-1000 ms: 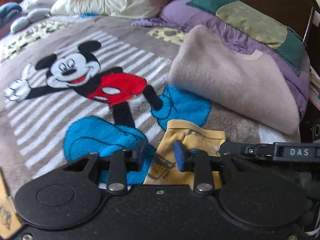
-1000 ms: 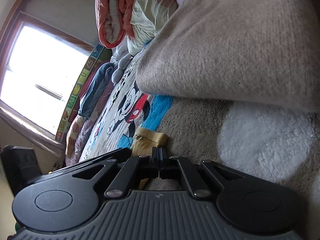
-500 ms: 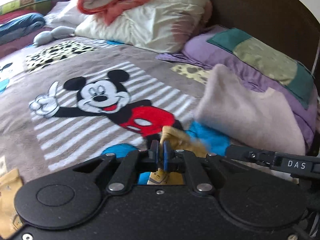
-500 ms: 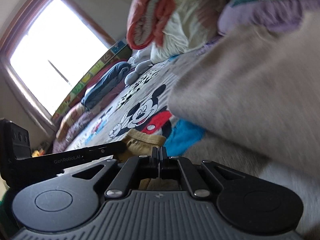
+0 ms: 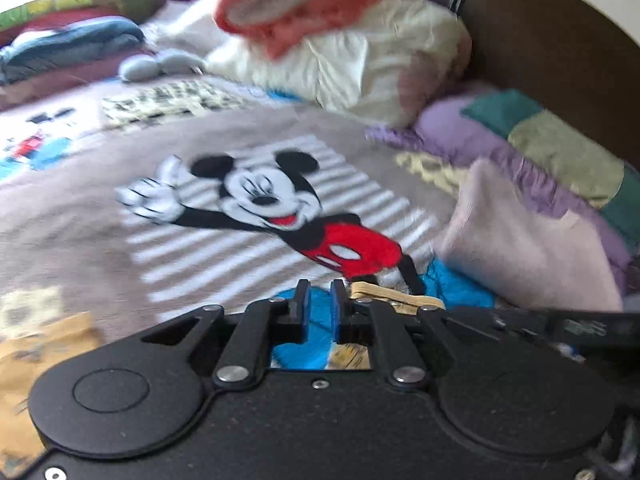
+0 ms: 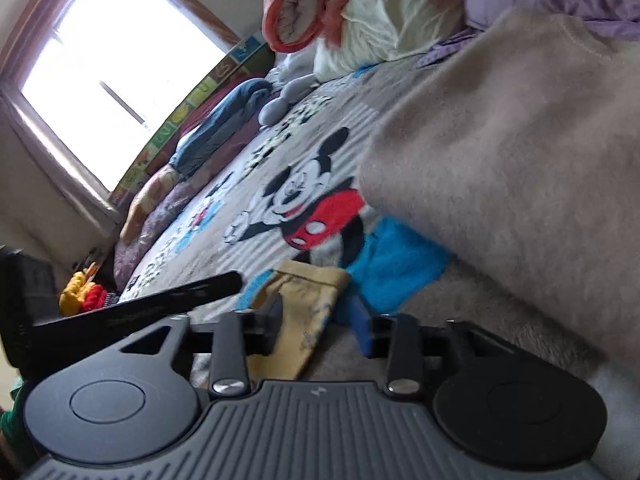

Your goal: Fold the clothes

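Observation:
A small yellow printed garment (image 6: 308, 300) lies folded on the Mickey Mouse blanket (image 5: 260, 200). My right gripper (image 6: 320, 316) hovers over it, jaws wide apart, the cloth lying loose below and between the fingers. In the left wrist view my left gripper (image 5: 320, 300) stands slightly open, with only blue blanket showing in the narrow gap. The yellow garment (image 5: 396, 300) peeks out just right of its fingers. More yellow cloth (image 5: 40, 344) lies at the lower left. This view is blurred.
A folded beige sweater (image 5: 520, 248) sits close on the right, against purple patchwork pillows (image 5: 540, 140). Cream and orange bedding (image 5: 340, 40) is piled at the headboard. Blue folded clothes (image 6: 224, 120) lie under the window. The right gripper's arm (image 5: 560, 324) crosses beside the left one.
The left gripper shut on the yellow garment half a second ago and has now let it go. The right gripper, shut before, has opened wide. Both cameras tilted upward.

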Tool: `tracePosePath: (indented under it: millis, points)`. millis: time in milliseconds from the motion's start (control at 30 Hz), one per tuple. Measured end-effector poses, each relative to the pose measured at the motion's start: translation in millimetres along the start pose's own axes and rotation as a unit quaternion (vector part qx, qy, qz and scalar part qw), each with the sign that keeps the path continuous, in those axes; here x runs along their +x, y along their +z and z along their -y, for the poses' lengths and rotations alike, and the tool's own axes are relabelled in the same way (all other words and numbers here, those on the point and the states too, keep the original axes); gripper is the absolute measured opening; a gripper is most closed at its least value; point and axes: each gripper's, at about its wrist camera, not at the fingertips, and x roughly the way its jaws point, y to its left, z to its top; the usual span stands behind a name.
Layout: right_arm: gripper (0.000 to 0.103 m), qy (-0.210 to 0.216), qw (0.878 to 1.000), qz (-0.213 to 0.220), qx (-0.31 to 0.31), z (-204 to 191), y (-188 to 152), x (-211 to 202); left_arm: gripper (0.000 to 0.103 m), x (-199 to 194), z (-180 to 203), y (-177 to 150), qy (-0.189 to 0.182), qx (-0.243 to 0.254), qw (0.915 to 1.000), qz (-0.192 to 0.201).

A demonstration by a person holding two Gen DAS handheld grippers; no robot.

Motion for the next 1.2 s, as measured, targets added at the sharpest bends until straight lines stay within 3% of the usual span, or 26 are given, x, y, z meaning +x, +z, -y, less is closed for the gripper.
tracePosePath:
  millis: [100,233,400,467,533,633,733,867,967,1100,1200]
  points:
    - [0.038,-0.011,1.0,-0.001,-0.008,-2,4,6,0.006,-42,6,-28,0.018,0.012,0.9997,0.012]
    - [0.007,-0.028,0.999,-0.004,-0.019,-5,0,14,0.006,-87,25,-88,0.058,0.045,0.9973,0.003]
    - [0.007,-0.049,0.998,0.013,-0.043,-11,-1,4,0.006,-115,47,-159,0.096,0.072,0.9927,-0.008]
    - [0.007,-0.06,0.997,0.012,-0.053,-12,-1,4,0.006,-122,52,-170,0.107,0.069,0.9918,0.005]
    - [0.007,-0.069,0.996,0.015,-0.057,-12,-2,4,0.008,-132,54,-172,0.1,0.058,0.9931,0.015]
    - [0.007,-0.085,0.994,0.019,-0.066,-14,-3,3,0.016,-132,54,-177,0.101,0.053,0.9934,-0.011]
    - [0.009,-0.116,0.99,0.032,-0.074,-16,-4,2,0.017,-144,39,-173,0.1,0.027,0.9946,0.006]
    - [0.014,-0.156,0.977,0.08,-0.121,-35,-6,-11,0.023,-160,18,-168,0.097,-0.007,0.9948,0.029]
    - [0.014,-0.131,0.972,0.095,-0.169,-59,-14,-18,0.023,-172,3,-165,0.097,-0.033,0.9938,0.044]
    - [0.014,-0.031,0.975,0.053,-0.215,-94,-34,-8,0.023,-173,-13,-170,0.099,-0.056,0.9927,0.042]
    - [0.014,0.053,0.97,-0.007,-0.236,-122,-49,6,0.023,-176,-12,-178,0.085,-0.052,0.9944,0.036]
